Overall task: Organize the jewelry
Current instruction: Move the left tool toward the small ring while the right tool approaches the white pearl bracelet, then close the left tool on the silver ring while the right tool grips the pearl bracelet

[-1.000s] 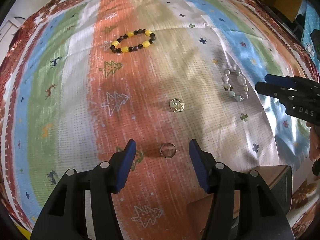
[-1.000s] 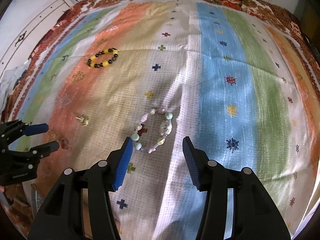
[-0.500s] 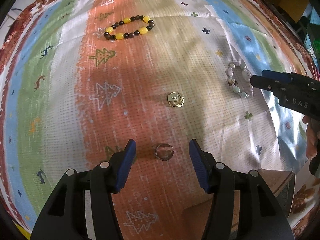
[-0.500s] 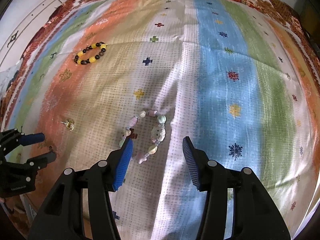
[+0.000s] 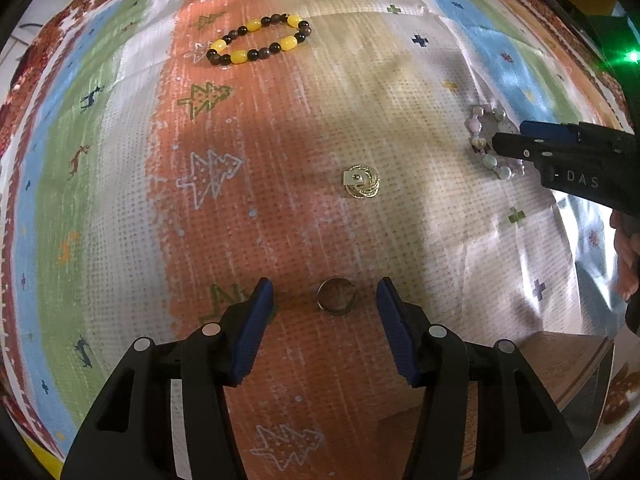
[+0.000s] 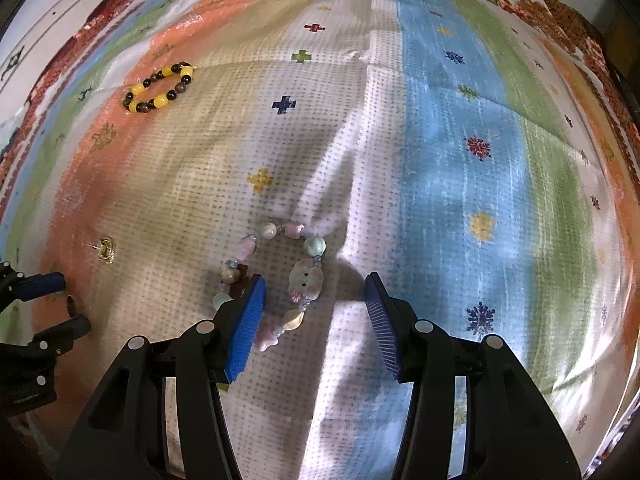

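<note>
Left gripper (image 5: 325,294) unclenched, straddling silver ring (image 5: 337,296) on striped cloth (image 5: 120,200), no contact. Right gripper (image 6: 316,294) unclenched over pastel bead bracelet (image 6: 276,268). Gold earring (image 5: 362,182) at 12 o'clock from ring; yellow-black bracelet (image 5: 259,39) at 11 o'clock.

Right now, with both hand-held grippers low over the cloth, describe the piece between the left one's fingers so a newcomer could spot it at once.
Find the broad orange stripe running down the striped cloth. At its near end, centred between the blue pads of the left hand-held gripper and touching neither, lies a small ring. Unlike the gold woven earring beyond it and the yellow-and-black bracelet, it is a plain dull metal band.
</note>
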`<state>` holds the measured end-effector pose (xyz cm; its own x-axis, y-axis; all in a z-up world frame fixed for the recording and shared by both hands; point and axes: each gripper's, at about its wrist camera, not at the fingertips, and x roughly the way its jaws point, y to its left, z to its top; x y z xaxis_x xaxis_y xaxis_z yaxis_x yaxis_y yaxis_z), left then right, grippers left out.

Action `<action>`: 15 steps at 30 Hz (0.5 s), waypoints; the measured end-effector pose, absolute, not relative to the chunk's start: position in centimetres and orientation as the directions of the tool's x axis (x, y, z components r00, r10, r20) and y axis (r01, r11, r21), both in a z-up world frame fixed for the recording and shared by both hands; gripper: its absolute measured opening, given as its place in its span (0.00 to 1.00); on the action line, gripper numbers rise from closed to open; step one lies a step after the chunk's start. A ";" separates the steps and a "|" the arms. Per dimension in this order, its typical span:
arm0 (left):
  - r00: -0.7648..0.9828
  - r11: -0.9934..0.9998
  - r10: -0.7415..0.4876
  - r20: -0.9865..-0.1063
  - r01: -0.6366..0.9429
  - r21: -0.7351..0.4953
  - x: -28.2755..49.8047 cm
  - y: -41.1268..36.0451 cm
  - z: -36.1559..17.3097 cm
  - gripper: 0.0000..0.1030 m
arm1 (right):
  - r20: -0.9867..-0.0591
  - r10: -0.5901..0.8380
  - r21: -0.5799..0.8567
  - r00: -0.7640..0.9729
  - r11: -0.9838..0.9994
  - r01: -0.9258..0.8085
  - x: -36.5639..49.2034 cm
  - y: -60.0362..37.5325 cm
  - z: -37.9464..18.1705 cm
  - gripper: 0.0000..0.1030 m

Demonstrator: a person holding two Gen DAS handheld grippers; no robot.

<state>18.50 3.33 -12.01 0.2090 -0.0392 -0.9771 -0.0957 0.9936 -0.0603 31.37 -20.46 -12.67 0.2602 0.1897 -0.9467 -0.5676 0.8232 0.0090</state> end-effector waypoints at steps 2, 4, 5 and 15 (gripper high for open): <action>0.208 0.993 -0.043 -0.977 -0.098 -0.064 18.5 3.4 -12.1 0.50 | -0.946 0.182 -0.001 0.269 0.826 -0.564 31.4 -20.3 -12.6 0.41; 0.207 0.993 -0.034 -0.978 -0.102 -0.056 18.5 3.4 -12.3 0.45 | -0.945 0.185 0.004 0.270 0.830 -0.558 31.6 -20.5 -12.5 0.34; 0.208 0.994 -0.027 -0.978 -0.100 -0.048 18.5 3.4 -12.3 0.41 | -0.945 0.186 0.005 0.269 0.830 -0.557 31.6 -20.6 -12.5 0.33; 0.212 0.996 -0.045 -0.976 -0.069 -0.061 18.2 2.9 -12.3 0.19 | -0.941 0.192 0.002 0.278 0.826 -0.563 31.5 -21.2 -12.0 0.16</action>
